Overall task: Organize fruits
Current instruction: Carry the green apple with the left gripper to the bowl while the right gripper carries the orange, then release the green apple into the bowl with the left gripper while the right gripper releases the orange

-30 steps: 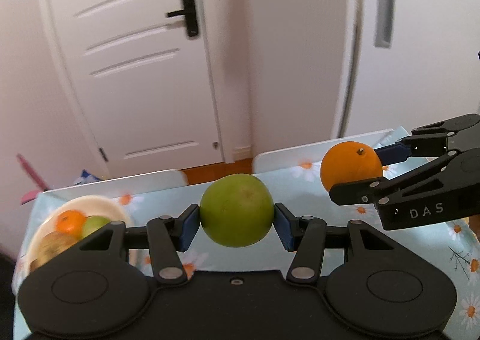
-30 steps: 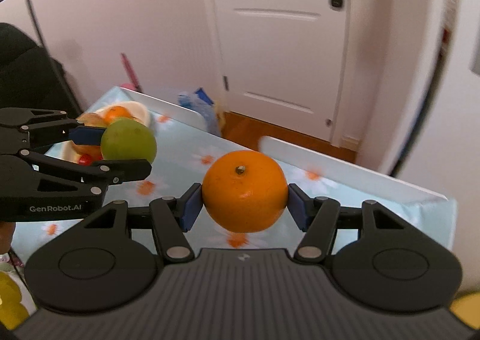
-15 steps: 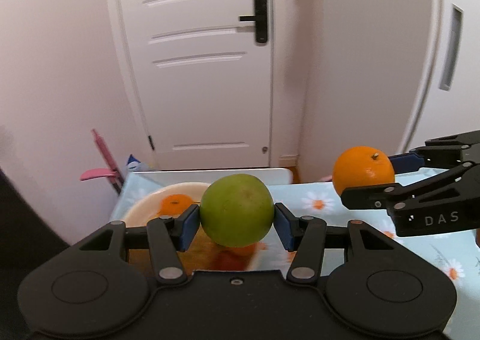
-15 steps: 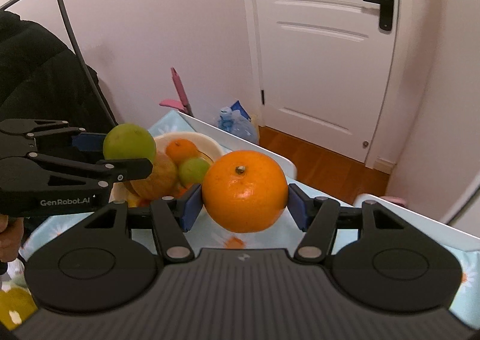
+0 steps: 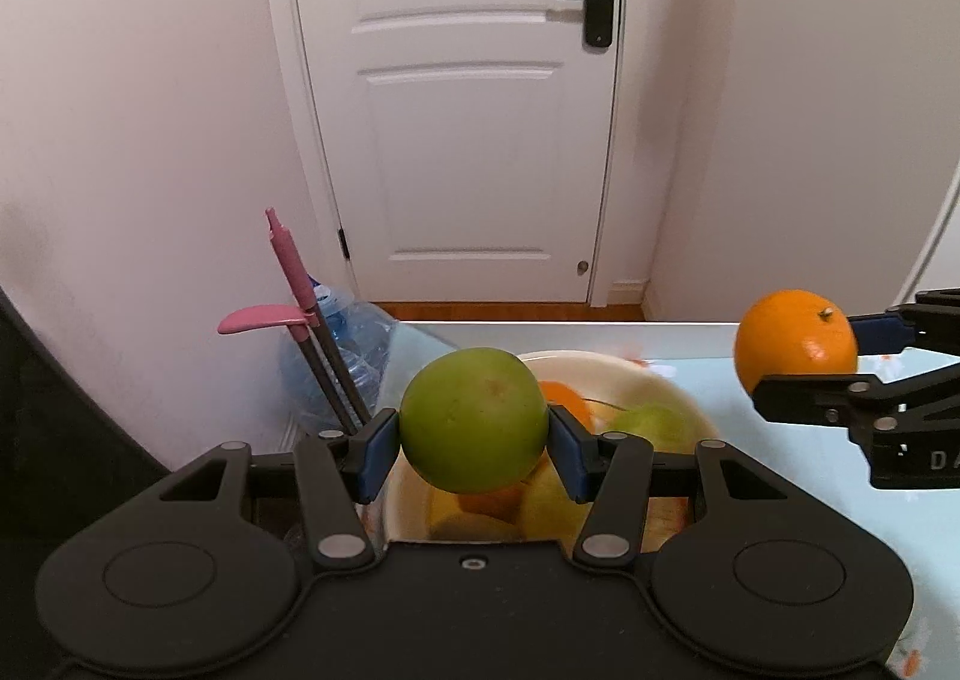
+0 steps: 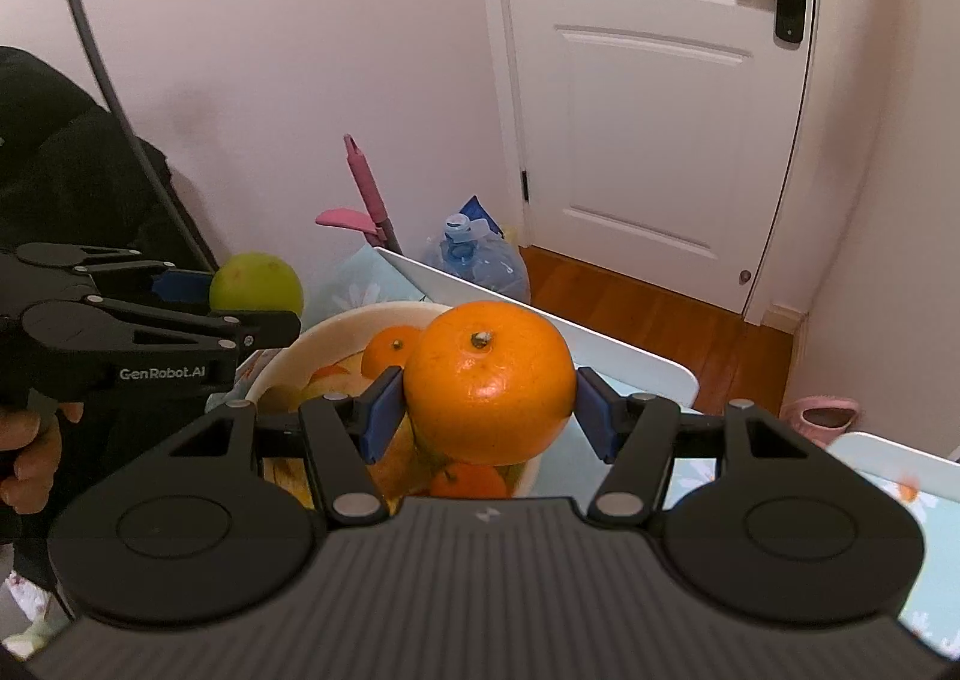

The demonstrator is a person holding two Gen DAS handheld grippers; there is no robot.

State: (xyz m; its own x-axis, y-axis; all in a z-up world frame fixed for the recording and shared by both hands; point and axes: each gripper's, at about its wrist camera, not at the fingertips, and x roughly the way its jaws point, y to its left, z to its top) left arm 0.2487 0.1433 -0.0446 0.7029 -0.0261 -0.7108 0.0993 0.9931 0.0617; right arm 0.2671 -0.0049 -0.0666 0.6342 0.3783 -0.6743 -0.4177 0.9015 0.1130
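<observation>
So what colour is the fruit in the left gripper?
Green fruit, shown best in the left wrist view.

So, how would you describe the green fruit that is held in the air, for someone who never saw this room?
Find the white door, then the cream bowl of fruit on the table before it. Above the bowl, the left tool clamps a green fruit: the only green one off the bowl, beside the held orange.

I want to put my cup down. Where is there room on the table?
The bare tablecloth right of the bowl, under the orange, is free. The bowl itself is crowded with fruit, and the green fruit hangs over it.
</observation>
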